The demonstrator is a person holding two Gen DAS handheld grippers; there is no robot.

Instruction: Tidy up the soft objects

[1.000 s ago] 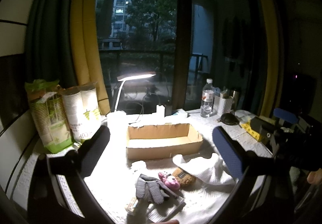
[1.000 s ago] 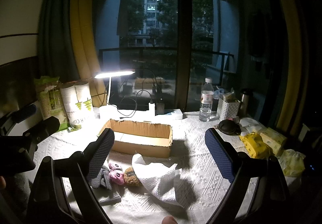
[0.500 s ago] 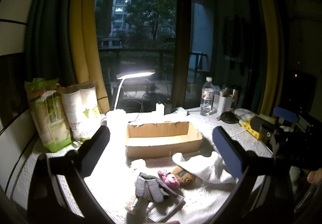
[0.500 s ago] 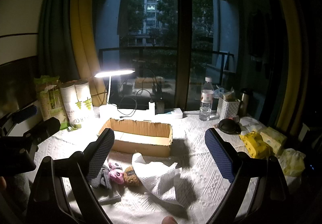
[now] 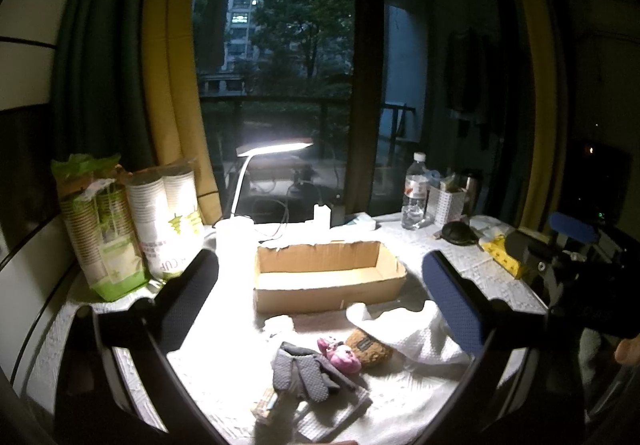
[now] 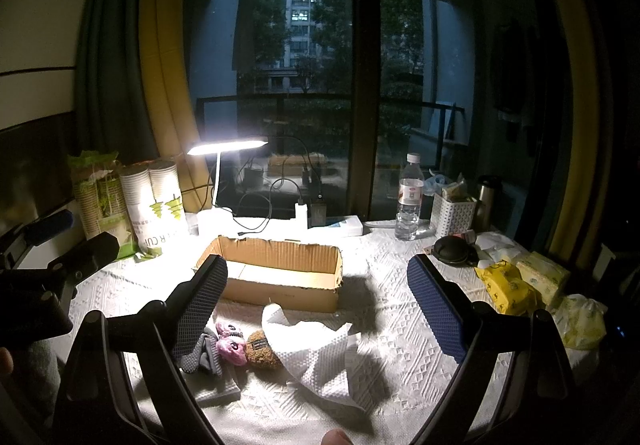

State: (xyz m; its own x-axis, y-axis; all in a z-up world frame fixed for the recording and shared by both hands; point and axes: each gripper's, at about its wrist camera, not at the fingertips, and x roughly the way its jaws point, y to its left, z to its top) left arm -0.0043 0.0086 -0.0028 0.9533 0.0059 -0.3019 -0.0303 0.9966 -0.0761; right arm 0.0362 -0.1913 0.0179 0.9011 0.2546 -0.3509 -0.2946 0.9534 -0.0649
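Observation:
An open cardboard box stands mid-table, with nothing showing inside. In front of it lie a grey glove, a pink plush toy, a brown plush toy and a crumpled white cloth. My left gripper is open and empty, held above the table before the box. My right gripper is open and empty, to the right of the left one. The glove rests on a folded white cloth.
A lit desk lamp and stacked paper cups stand at the back left. A water bottle, white basket, black pouch and yellow packets sit at the right. A small patterned item lies near the glove.
Both grippers stay open and nearly still. The left wrist view has shifted slightly, and the objects on the table have not moved.

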